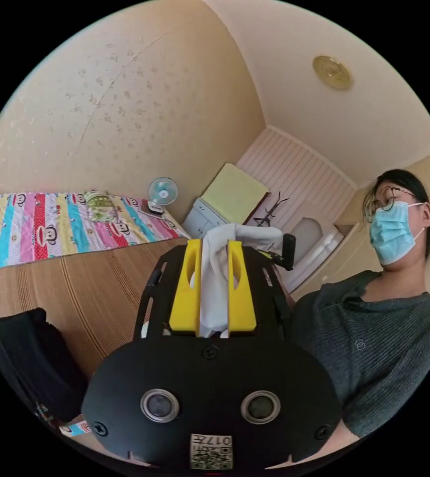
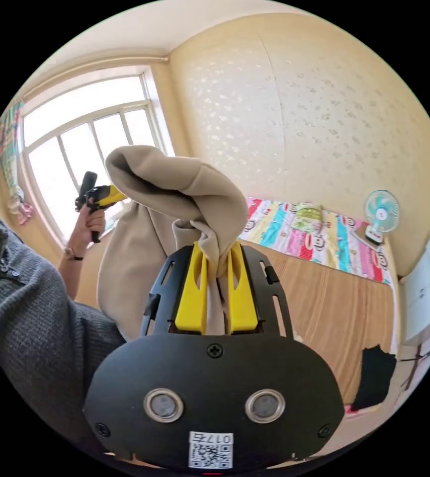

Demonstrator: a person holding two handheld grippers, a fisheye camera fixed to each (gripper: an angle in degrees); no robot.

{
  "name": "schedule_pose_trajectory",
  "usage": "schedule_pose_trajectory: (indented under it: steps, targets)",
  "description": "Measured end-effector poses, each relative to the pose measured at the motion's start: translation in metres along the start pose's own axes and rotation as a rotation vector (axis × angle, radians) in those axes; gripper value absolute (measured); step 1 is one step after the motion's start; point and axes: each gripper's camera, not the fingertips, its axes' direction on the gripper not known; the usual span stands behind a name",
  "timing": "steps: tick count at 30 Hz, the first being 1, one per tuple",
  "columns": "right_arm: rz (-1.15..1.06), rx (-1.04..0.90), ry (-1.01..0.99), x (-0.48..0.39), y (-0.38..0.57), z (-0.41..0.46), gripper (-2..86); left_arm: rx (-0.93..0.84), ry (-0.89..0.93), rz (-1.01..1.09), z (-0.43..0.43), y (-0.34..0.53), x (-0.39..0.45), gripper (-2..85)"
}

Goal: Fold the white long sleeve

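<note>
Yellow jaws of the left tool (image 1: 213, 278) are clenched on a bunch of the white shirt (image 1: 215, 278), held up in the air. Just so the right tool (image 2: 218, 288), its jaws pinching the shirt (image 2: 175, 198), which drapes over them and hangs between both tools. Behind lie a bed (image 2: 324, 303) with a striped sheet (image 2: 319, 238), a fan (image 2: 381, 211), and a person in a grey top (image 1: 374, 338).
</note>
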Motion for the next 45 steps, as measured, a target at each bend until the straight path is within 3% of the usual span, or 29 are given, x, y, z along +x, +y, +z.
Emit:
schedule_pose_trajectory:
  steps: [2,5,11,15,17,23,27,32,35,38,39,41,45]
  targets:
    - [-0.027,0.004,0.074,-0.012,0.000,0.006,7.4,-0.031,-0.107,0.020,0.022,0.004,0.017,12.2]
    - [-0.046,-0.002,0.114,-0.026,0.002,0.021,7.2,-0.114,-0.075,0.097,0.085,0.002,0.051,14.8]
    - [-0.093,-0.074,0.049,-0.041,0.024,0.058,6.9,-0.244,-0.131,0.250,0.222,0.002,0.099,17.7]
    - [-0.157,-0.064,0.073,-0.051,0.041,0.054,6.9,-0.397,-0.104,0.290,0.304,0.008,0.092,8.2]
    - [-0.164,-0.080,0.060,-0.042,0.047,0.055,7.1,-0.342,-0.067,0.285,0.305,0.004,0.087,6.9]
    - [-0.228,0.115,-0.304,0.017,0.078,0.014,7.6,-0.271,0.192,0.333,0.302,-0.020,0.063,5.2]
    - [-0.138,0.223,-0.525,0.079,0.098,-0.005,7.5,-0.201,0.274,0.369,0.291,-0.037,0.046,5.0]
    - [-0.017,0.245,-0.367,0.123,0.133,-0.013,9.8,-0.075,0.379,0.341,0.261,-0.059,0.013,5.0]
    - [0.062,0.202,-0.311,0.145,0.155,0.012,16.9,-0.056,0.450,0.332,0.252,-0.074,-0.002,5.0]
    - [0.107,0.188,-0.701,0.170,0.161,0.054,17.6,-0.050,0.430,0.296,0.254,-0.084,-0.015,5.0]
    - [0.072,0.134,-0.804,0.169,0.156,0.072,14.0,-0.046,0.420,0.282,0.255,-0.087,-0.022,5.0]
    - [0.003,0.018,-0.775,0.156,0.143,0.091,9.7,-0.034,0.416,0.252,0.254,-0.091,-0.037,5.0]
    - [-0.081,0.035,-0.544,0.140,0.116,0.082,5.2,-0.016,0.419,0.176,0.247,-0.098,-0.074,5.0]
